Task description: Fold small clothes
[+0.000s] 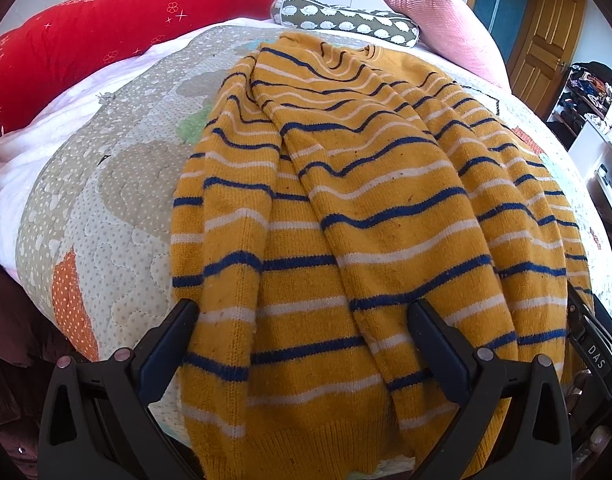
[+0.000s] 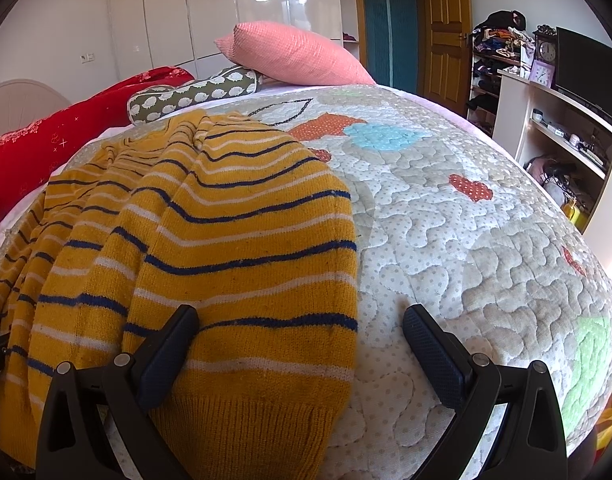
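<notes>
On the bed, near edge: striped knit sweater (image 1: 345, 208) lies bunched w/ long lengthwise folds, hem toward the cams, neck toward the pillows. Sits on quilted bedspread (image 1: 106, 208), slightly overhanging near edge.

L to R: red bolster (image 1: 106, 36) far-left edge, hedgehog-print cushion (image 1: 345, 20) and pink pillow (image 1: 437, 20) at far edge. TV (image 2: 585, 68) on shelf unit off bed's right side.

Left gripper (image 1: 302, 320): jaws wide apart, nothing held, straddling hem area at sweater's left part; fingertips look just above or resting on knit, can't tell contact. Right gripper (image 2: 300, 322): also wide open, empty, one finger over sweater's right hem corner, other over bare quilt.

Handling est.: soft, light, floppy, stretchy knit; won't slip much on quilt, will drag and wrinkle. Best grip prob. ribbed hem corners, one per gripper, pinch thru both layers, then pull flat before folding.
</notes>
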The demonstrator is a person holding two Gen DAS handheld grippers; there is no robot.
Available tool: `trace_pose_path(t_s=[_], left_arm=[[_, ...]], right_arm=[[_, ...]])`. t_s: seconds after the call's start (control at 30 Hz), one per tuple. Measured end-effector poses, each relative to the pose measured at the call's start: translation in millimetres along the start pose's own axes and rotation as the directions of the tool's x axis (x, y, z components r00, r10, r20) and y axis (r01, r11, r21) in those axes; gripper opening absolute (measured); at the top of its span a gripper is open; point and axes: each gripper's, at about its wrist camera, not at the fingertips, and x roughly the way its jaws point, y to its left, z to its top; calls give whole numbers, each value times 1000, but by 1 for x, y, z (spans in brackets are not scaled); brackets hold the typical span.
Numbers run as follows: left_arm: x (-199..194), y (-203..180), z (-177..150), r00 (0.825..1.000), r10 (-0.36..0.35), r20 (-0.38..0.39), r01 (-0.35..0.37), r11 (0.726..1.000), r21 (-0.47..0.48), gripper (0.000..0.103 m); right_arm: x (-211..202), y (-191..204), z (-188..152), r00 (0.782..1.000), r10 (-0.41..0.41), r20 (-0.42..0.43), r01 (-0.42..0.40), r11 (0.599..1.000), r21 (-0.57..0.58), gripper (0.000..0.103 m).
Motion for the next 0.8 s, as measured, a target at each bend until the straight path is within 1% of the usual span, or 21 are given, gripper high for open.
trace_pose_path(t_s=[0.2, 0.37, 0.5, 0.6, 0.7, 0.8], left_arm=[[1, -3, 0, 1000, 0, -3, 0, 1000, 0, 103], [1, -4, -1, 1000, -2, -7, 2, 1000, 3, 103], [-4, -3, -4, 1000, 4, 13, -5, 1000, 15, 103], [-14, 1, -4, 1000, 15, 22, -15, 1000, 9, 103], [-34, 11, -3, 998, -1, 70, 2, 1000, -7, 103], [-53, 25, 1, 992, 8, 125, -4, 999, -34, 103]], right_arm=[[0, 1, 2, 1000, -6, -17, 6, 1000, -4, 102], [-2, 1, -1, 1000, 0, -1, 0, 1000, -6, 102], [-3, 1, 1, 1000, -1, -14, 1, 1000, -22, 102], [-8, -1, 7, 999, 13, -43, -15, 999, -36, 102], [-24, -6, 14, 998, 12, -54, -13, 1000, -25, 102], [-44, -3, 26, 999, 28, -25, -29, 998, -54, 101]])
